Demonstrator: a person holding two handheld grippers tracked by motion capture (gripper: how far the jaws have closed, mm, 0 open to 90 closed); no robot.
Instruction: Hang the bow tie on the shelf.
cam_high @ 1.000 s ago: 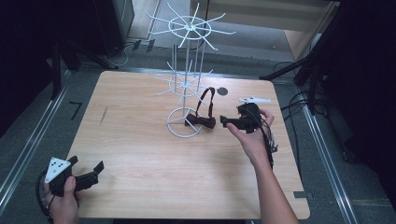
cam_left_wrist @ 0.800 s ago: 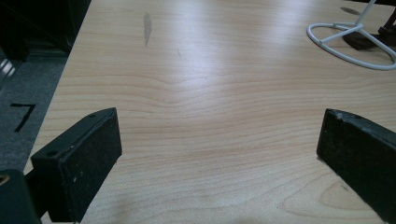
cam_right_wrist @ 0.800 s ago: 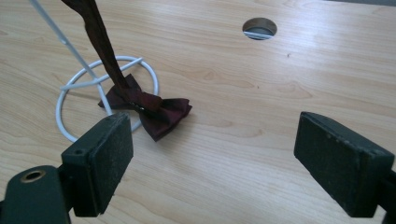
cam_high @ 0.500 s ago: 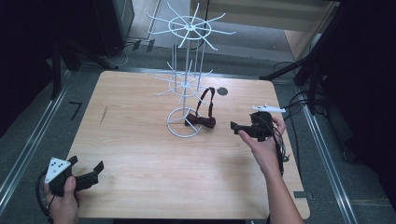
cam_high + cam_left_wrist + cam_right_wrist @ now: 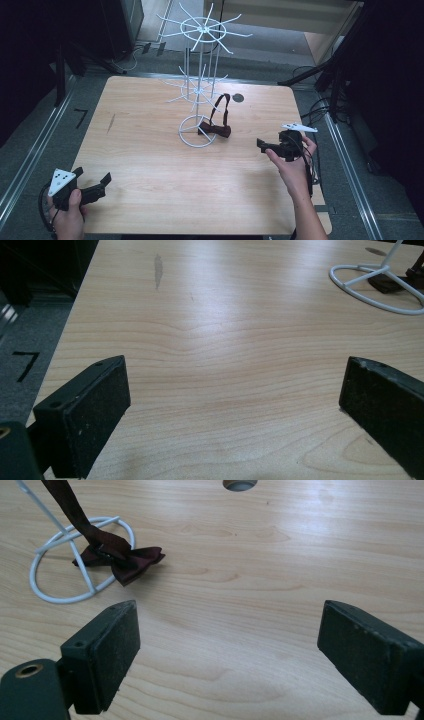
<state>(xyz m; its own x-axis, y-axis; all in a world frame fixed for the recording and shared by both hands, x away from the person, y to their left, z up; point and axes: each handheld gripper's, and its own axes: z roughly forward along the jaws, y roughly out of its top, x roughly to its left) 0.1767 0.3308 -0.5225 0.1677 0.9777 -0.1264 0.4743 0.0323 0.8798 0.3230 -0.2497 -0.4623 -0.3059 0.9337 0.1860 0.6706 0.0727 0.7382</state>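
Two grippers, both empty with jaws wide apart. Left gripper (image 5: 102,182) sits at the near bench (image 5: 150,200) corner, idle, well apart from everything. Right gripper (image 5: 263,145) hovers low over bare wood; ahead and to its left, near, lies the dark red bow tie (image 5: 120,560), resting on the white wire rack's (image 5: 200,95) base ring, strap rising toward a rack arm. Looks like the tie's strap is hung; next move likely calls for nothing more than pulling clear, or a fresh reach for the tie.

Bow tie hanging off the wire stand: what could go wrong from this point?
The bow tie rests on the table while its strap hangs from the stand's lower arms; a tug could tip the light white stand. The bow overlaps the base ring, so the open right gripper might pinch wire too.
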